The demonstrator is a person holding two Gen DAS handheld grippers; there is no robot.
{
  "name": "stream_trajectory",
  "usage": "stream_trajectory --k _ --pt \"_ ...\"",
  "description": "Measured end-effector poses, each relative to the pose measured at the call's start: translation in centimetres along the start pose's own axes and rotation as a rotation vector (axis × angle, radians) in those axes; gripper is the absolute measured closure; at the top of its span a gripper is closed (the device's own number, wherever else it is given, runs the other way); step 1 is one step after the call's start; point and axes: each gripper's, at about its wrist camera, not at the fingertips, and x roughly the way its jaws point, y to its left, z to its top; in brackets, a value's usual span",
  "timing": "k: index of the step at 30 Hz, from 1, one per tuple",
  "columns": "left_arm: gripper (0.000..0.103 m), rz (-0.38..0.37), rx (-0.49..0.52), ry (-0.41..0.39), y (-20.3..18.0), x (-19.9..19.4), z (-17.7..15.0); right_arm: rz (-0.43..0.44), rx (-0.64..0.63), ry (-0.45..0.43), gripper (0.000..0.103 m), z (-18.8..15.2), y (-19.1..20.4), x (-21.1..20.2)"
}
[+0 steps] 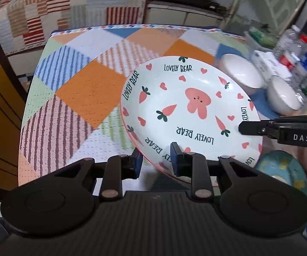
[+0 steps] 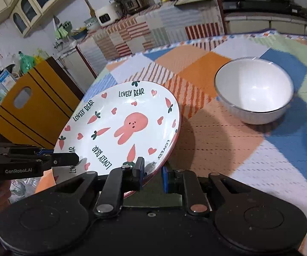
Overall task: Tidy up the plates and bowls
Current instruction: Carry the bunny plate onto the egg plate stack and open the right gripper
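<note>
A white plate [image 1: 187, 111] printed with a pink rabbit, carrots and "LOVELY BEAR" is held tilted above the patchwork table; it also shows in the right wrist view [image 2: 127, 128]. My left gripper [image 1: 156, 160] is shut on its near rim. My right gripper [image 2: 152, 173] is shut on the opposite rim, and shows from the side in the left wrist view [image 1: 247, 128]. Two white bowls [image 1: 242, 70] [image 1: 283, 95] stand on the table at the right; the nearer one is plain in the right wrist view [image 2: 253, 89].
A blue-green patterned dish [image 1: 281, 168] lies low at the right under the plate's edge. Bottles and packets [image 1: 298, 59] crowd the table's right side. The chequered tablecloth [image 1: 78, 93] is bare to the left. A yellow chair back [image 2: 29, 111] stands beside the table.
</note>
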Motion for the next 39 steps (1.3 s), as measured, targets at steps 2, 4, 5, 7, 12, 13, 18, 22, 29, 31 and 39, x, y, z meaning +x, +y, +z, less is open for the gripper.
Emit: stream_trajectory --k 2,4,5,7,12,13,18,22,29,31,39 --pt "0.078 -0.016 0.023 -0.013 -1.2 -1.4 -0.4 -0.003 0.000 -0.015 0.082 -0.5 0.2 -2.0" --pt "0.078 -0.033 0.037 -0.021 -2.3 -2.7 -0.8 -0.007 -0.006 -0.025 0.082 -1.0 0.3 -3.8" --pt "0.078 -0.042 0.041 -0.025 -2.9 -3.3 -1.0 -0.011 -0.015 -0.032 0.082 -1.4 0.4 -4.9" --pt "0.078 -0.061 0.052 -0.033 -4.0 -4.4 -1.6 -0.022 -0.024 -0.042 0.082 -1.9 0.7 -6.8" --pt "0.078 -0.115 0.079 -0.042 -6.8 -6.7 -3.5 -0.057 -0.035 -0.070 0.082 -3.8 1.1 -11.2" --pt "0.078 -0.123 0.081 -0.037 -7.3 -7.0 -3.9 -0.066 -0.032 -0.074 0.082 -4.3 1.1 -12.0" --pt "0.078 -0.147 0.106 -0.004 -9.5 -7.4 -5.9 -0.099 0.001 -0.065 0.082 -7.1 0.8 -14.5" --pt "0.078 -0.166 0.129 0.039 -10.6 -7.2 -6.6 -0.122 0.049 -0.051 0.082 -9.3 -0.1 -15.1" --pt "0.078 -0.165 0.169 0.127 -10.8 -6.7 -6.6 -0.116 0.152 -0.006 0.081 -13.0 -2.2 -14.4" --pt "0.078 -0.167 0.164 0.145 -10.5 -6.7 -6.7 -0.125 0.160 0.002 0.081 -13.7 -2.1 -14.2" --pt "0.077 -0.189 0.169 0.214 -11.2 -5.3 -7.9 -0.179 0.180 0.067 0.081 -15.4 -2.2 -13.5"
